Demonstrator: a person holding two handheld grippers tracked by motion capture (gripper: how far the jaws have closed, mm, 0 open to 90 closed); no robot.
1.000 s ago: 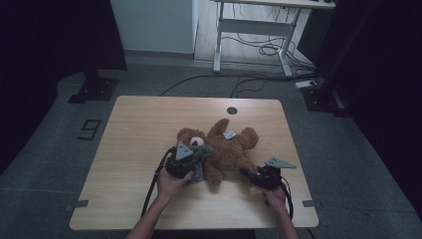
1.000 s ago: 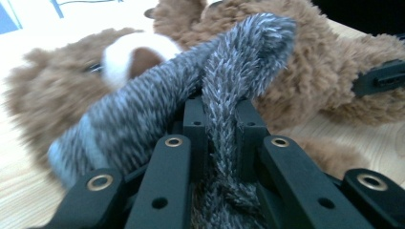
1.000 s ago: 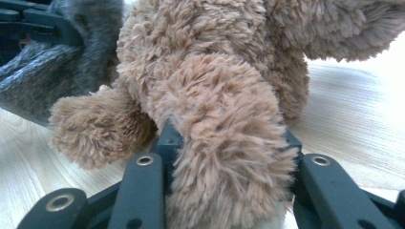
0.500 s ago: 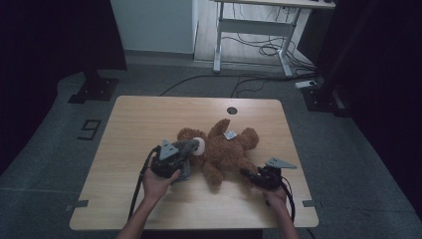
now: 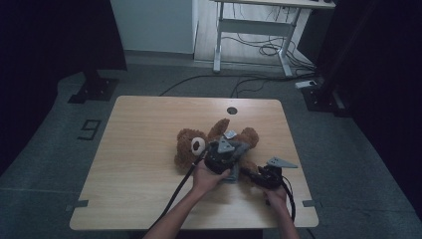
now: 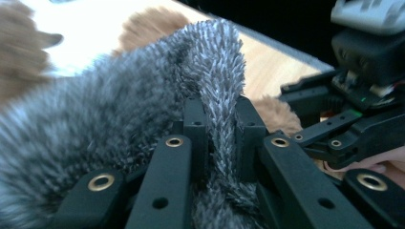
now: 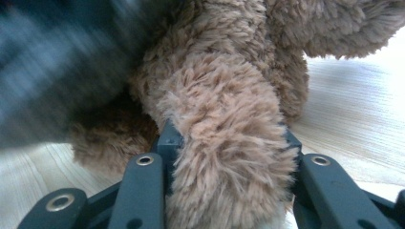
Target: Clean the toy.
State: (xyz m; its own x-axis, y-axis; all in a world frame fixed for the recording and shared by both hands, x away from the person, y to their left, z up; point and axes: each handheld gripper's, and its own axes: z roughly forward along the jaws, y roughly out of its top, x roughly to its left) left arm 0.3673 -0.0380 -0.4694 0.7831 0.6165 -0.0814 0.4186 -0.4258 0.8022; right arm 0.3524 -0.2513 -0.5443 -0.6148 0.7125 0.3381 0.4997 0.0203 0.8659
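High view: a brown plush teddy bear [image 5: 206,147] lies on its back near the middle of a pale wooden table [image 5: 139,149], partly draped in a grey fuzzy fabric garment [image 5: 238,149]. The left gripper [image 5: 230,152] hovers over the bear's belly, its jaws pinched tight on a fold of that grey fabric [image 6: 217,109], as the left gripper view shows. The right gripper [image 5: 256,175], at the near right edge, clamps a brown furry limb [image 7: 224,143] of the bear between its jaws, pads sunk into the pile. Both toy and cloth look soft, light and floppy: they should give under pressure rather than slip, and the fabric is best taken at a bunched fold or hem, the bear by a limb, where the stuffing compresses into a firm hold.
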